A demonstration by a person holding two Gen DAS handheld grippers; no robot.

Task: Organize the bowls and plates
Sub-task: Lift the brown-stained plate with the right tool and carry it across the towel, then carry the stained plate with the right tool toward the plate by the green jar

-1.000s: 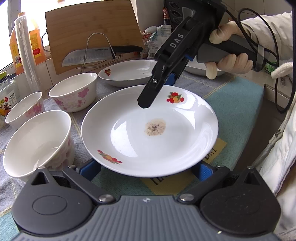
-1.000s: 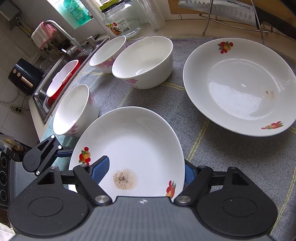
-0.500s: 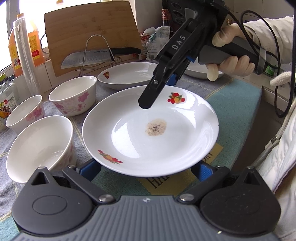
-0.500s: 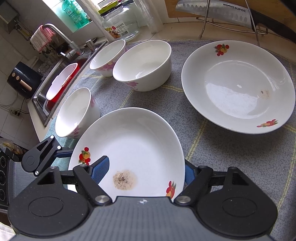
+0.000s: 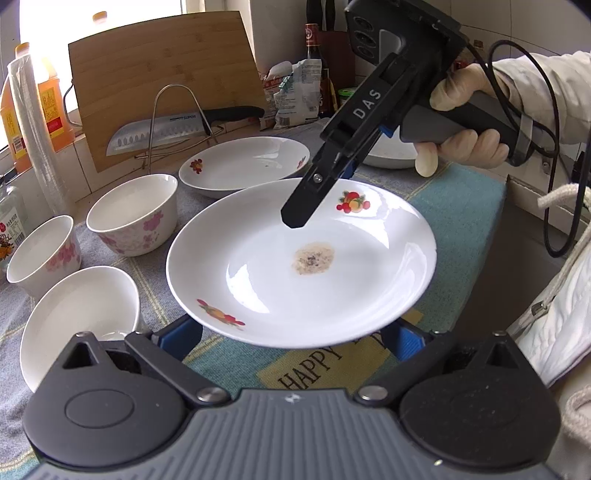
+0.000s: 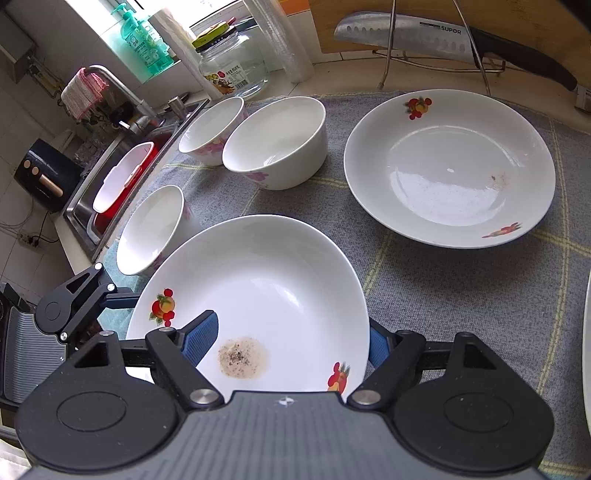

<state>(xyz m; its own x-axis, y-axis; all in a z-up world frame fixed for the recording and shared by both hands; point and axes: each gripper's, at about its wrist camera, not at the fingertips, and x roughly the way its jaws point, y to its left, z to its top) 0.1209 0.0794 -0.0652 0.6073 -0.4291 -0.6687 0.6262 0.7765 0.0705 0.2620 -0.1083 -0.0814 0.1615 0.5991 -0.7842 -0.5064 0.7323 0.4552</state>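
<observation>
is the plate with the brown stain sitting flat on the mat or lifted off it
Lifted and tilted. The white fruit-print plate with the brown stain hangs above the mat, with the left gripper's blue pads under its near rim.

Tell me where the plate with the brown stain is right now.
The stained plate sits centre frame in both wrist views, between the right gripper's jaws, with three floral bowls to its left and a second fruit-print plate beyond it.

Daylight floods a window (image 6: 122,33) above the steel sink (image 6: 110,177); a cutting board (image 5: 162,88) leans against the wall.
</observation>
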